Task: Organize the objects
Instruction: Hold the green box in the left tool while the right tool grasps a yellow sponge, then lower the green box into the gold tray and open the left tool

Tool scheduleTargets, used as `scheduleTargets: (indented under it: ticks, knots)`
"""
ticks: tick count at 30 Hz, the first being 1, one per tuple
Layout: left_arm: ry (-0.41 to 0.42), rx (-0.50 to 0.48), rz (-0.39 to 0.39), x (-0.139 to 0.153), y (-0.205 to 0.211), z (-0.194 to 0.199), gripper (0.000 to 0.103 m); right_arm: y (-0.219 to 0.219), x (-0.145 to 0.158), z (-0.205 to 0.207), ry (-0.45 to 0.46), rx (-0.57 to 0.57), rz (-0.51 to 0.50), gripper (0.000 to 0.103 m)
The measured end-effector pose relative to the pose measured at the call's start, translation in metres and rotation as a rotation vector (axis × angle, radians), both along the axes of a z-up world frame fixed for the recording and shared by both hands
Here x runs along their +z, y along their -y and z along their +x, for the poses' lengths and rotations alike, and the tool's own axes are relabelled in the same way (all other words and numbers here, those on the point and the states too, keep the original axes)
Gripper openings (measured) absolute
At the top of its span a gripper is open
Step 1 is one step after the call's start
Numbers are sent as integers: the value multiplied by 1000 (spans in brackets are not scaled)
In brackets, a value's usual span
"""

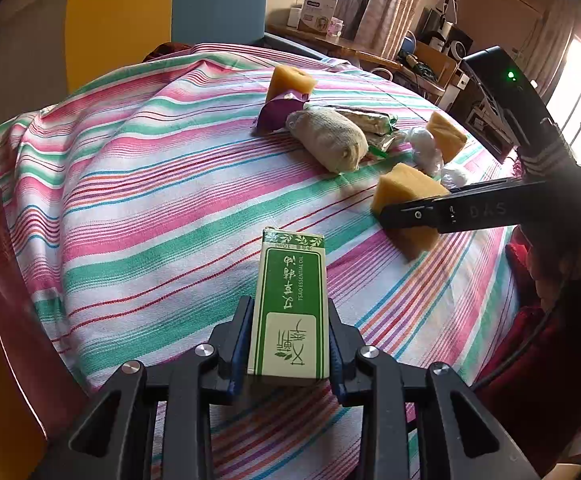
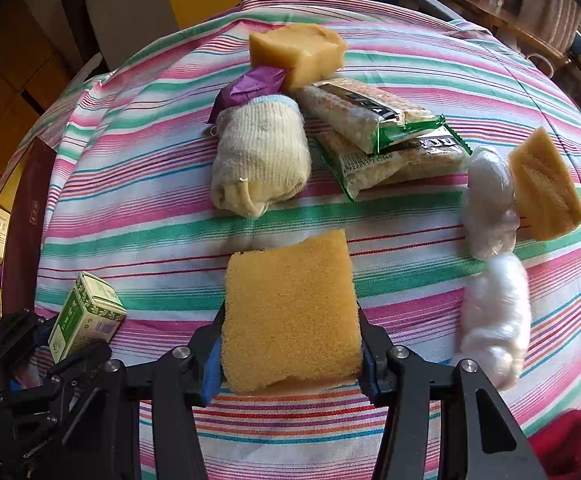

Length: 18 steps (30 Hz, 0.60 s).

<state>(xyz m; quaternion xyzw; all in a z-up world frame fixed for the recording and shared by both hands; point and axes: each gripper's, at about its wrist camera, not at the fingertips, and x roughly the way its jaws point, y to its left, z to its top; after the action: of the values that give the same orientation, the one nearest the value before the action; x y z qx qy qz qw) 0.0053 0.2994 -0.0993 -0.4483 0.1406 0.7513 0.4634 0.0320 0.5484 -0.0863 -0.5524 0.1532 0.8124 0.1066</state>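
At the left edge of the striped cloth (image 2: 138,184) that covers the table, the left gripper (image 1: 290,344) pinches a green and white carton (image 1: 290,312) marked as essential oil, its blue-padded fingers (image 1: 239,344) pressed against the carton's two long sides; the carton sticks out ahead of the fingers, above the cloth. Just right of it, near the front edge, the right gripper (image 2: 290,344) squeezes a square yellow sponge (image 2: 290,312) between its pads, the sponge's far edge reaching toward the middle of the cloth. Beyond the sponge, around the middle, lies a rolled cream sock (image 2: 258,156), with a purple wrapper (image 2: 250,88) and a yellow sponge block (image 2: 298,56) behind it toward the far edge. Right of the sock two green-edged snack packs (image 2: 382,136) lie stacked crosswise. Toward the right edge, crumpled clear plastic bundles (image 2: 490,208) lie in a line running toward the front, touching another yellow sponge block (image 2: 546,188).
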Motion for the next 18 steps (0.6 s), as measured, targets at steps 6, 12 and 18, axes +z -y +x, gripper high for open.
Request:
scheduleTargets:
  ticks: [6, 12, 18]
  knots:
    - [-100, -17, 59, 43, 22, 15, 31, 5, 0, 5, 4, 11, 11, 55]
    - [-96, 205, 124, 92, 131, -12, 31, 10, 1, 4, 15, 40, 57, 55]
    - [-50, 557, 29, 88, 235, -57, 31, 13, 3, 8, 20, 50, 81, 56]
